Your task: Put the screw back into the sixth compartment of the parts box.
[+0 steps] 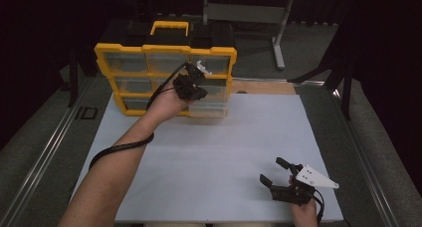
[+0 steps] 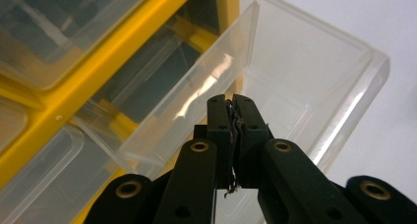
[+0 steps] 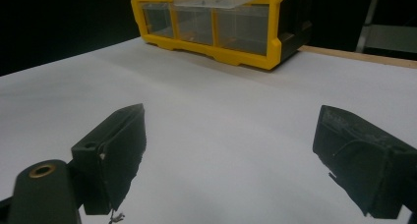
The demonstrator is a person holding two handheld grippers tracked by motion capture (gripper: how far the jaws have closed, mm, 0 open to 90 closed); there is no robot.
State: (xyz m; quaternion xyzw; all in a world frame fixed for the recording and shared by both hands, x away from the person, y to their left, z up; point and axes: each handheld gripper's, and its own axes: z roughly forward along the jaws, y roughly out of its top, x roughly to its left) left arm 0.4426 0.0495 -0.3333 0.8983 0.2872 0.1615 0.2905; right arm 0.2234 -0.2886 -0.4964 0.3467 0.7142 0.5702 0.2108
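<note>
Left tool [image 2: 231, 116] pinched tight on the wall of a clear drawer [image 2: 314, 81] pulled out from the yellow organiser [image 1: 164, 77] at the worktop's [image 1: 219, 142] far edge; right tool [image 1: 279, 173] spread wide, empty, low near the front.

One yellow organiser box [image 1: 164, 77] here, standing up at the far end, with a single yellow carry handle [image 1: 169, 27] on top. Count the clear drawers on its face: three columns, three rows, nine by my tally, though the left claw [image 1: 196, 82] sits right in front of the middle ones. One of those drawers [image 2: 275, 81] is pulled out, directly ahead of that claw's pressed-together tips. Two claws in play: the left one up at the box, the right claw [image 1: 279, 173] well back from it, spread wide. Two cables, one trailing from each. One white table [image 1: 219, 147] under it all. One grey three-cornered plate [image 1: 314, 177] atop the right claw.
</note>
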